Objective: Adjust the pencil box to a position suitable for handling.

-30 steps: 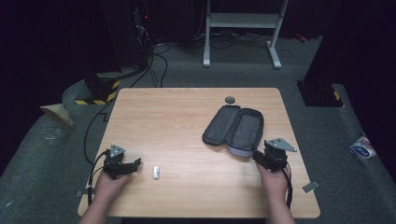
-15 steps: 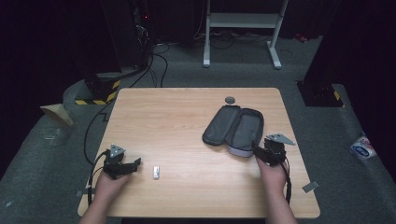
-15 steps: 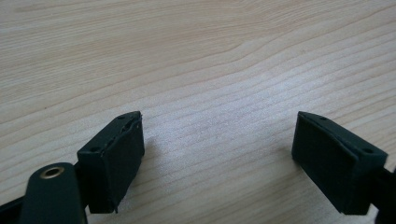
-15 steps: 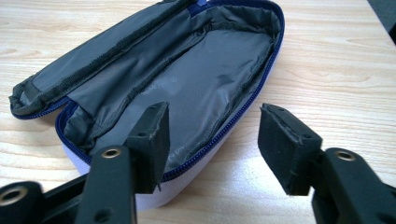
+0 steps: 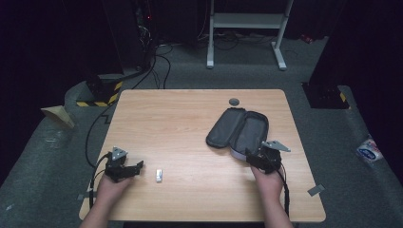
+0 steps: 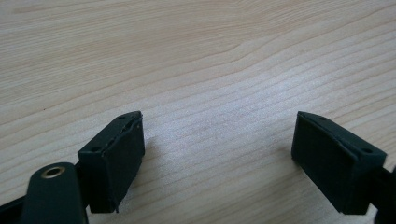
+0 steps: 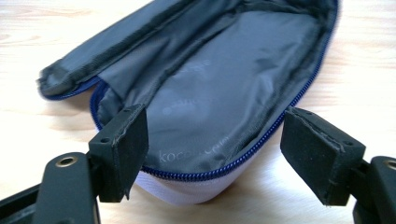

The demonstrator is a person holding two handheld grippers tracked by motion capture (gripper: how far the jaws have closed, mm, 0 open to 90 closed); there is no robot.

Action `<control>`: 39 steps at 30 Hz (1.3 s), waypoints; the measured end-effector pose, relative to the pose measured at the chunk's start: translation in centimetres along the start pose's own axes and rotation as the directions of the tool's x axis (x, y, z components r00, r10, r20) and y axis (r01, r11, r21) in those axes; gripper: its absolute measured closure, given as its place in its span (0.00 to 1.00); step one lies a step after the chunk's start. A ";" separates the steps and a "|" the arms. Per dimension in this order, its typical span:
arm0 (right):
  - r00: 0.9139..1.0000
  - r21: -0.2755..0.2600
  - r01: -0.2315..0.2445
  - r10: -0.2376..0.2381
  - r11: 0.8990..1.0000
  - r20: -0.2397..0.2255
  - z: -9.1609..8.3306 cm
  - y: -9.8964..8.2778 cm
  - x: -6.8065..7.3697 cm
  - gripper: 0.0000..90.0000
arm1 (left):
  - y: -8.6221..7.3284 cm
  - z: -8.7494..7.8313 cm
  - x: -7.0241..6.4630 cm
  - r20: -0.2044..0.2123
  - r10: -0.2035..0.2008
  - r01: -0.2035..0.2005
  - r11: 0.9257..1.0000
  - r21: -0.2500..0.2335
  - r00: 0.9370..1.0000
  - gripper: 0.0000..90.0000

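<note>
A dark grey pencil case (image 5: pixel 237 130) lies unzipped and spread open on the right half of the wooden table (image 5: pixel 190 109). Its lining and blue zip (image 7: pixel 224 93) show in the right gripper view. My right gripper (image 5: pixel 253 158) is at the case's near end. Its jaws (image 7: pixel 212 154) have just been opening and now stand on either side of that end, with the pads off the fabric. My left gripper (image 5: pixel 138 167) rests near the front left edge, open over bare wood (image 6: pixel 219 154). A small white object (image 5: pixel 159 175) lies just to its right.
A small grey disc (image 5: pixel 234 101) sits on the table beyond the case. On the floor are a yellow-and-black striped block (image 5: pixel 102 90), cables, a white stand frame (image 5: pixel 247 28) at the back, and a blue-and-white packet (image 5: pixel 368 151) at the right.
The right gripper has shifted a little left and lower at the case's near end. The left gripper, the white object and the case have stayed put.
</note>
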State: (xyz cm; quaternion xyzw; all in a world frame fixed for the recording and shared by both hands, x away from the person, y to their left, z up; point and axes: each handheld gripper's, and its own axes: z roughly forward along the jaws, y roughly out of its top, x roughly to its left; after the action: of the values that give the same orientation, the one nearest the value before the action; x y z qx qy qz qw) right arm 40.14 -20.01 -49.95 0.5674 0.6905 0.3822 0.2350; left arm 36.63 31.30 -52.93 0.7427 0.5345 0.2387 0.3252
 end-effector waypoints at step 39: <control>0.996 0.003 -0.020 0.020 1.000 0.090 4.1 4.9 -5.0 0.84 | 0.0 -0.1 0.0 0.003 0.003 -0.003 1.000 0.002 1.000 0.21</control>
State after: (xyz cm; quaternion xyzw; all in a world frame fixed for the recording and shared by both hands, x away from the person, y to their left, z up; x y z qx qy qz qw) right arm 47.41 -23.43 -49.10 0.5915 0.6741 0.3572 0.2610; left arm 36.59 31.34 -52.91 0.7442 0.5331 0.2374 0.3250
